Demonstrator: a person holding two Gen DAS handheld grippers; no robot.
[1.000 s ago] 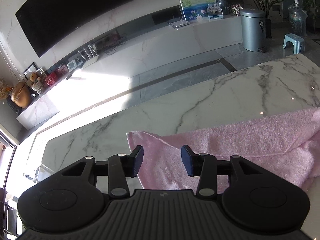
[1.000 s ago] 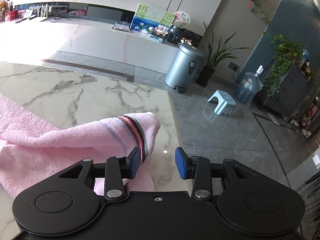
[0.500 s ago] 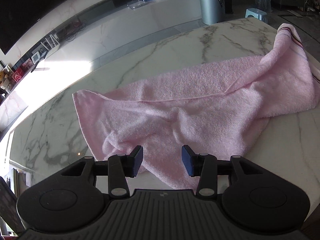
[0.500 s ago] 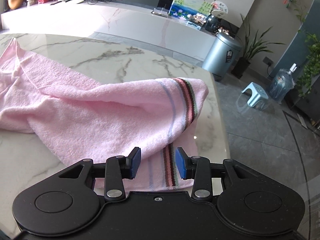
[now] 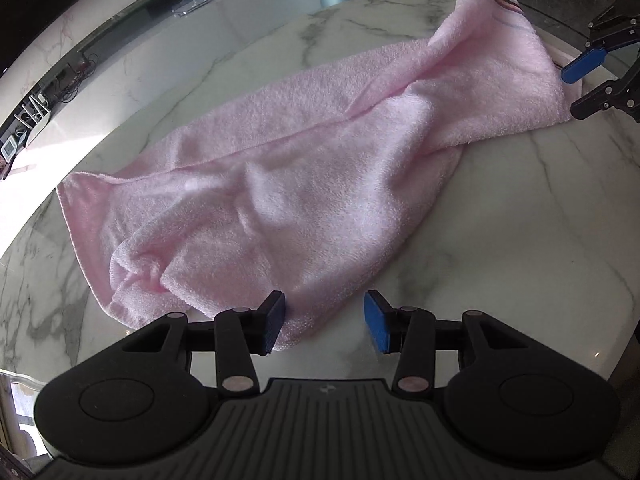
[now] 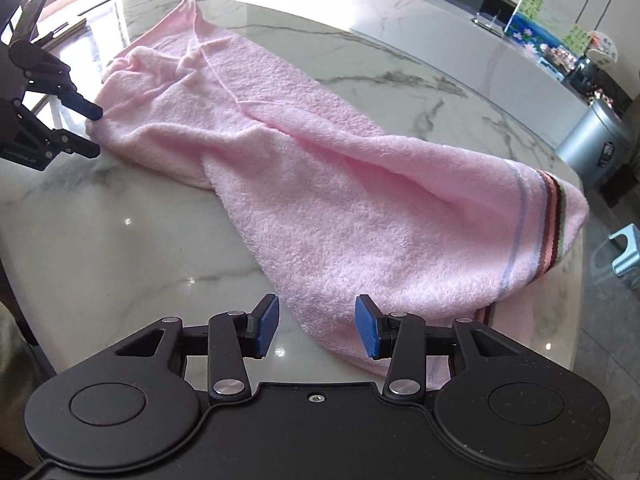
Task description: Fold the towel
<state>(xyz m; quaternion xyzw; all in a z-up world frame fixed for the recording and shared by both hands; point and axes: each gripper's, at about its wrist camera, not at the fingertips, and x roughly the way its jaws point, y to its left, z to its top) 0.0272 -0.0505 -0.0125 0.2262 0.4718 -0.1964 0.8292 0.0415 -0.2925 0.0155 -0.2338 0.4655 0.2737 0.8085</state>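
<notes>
Counter (image 5: 520, 216), white marble with grey veins, glossy: fills both views and carries all task items.

Pink towel (image 5: 304, 184), terry, rumpled and loosely doubled over itself, lying lengthwise across the counter. Right wrist view alone shows the striped end clearly: a band of dark, red and green stripes (image 6: 554, 216) plus a thin blue line, near the counter's far edge. Left wrist view alone shows the plain, bunched end with its twisted corner, just ahead of the pads.

Silver pedal bin (image 6: 596, 140), on the floor beyond the counter; whole body visible only from the right wrist, only its lower part from the left.

Left hand-held gripper (image 5: 325, 322): released, blue pads apart, towel's near hem just beside the left pad, not pinched. Also seen from the right wrist view at the towel's plain end.

Right hand-held gripper (image 6: 317, 326): jaws opening, towel edge lying between the pads, not pressed.

Light blue stool (image 6: 626, 256): right wrist view only.
</notes>
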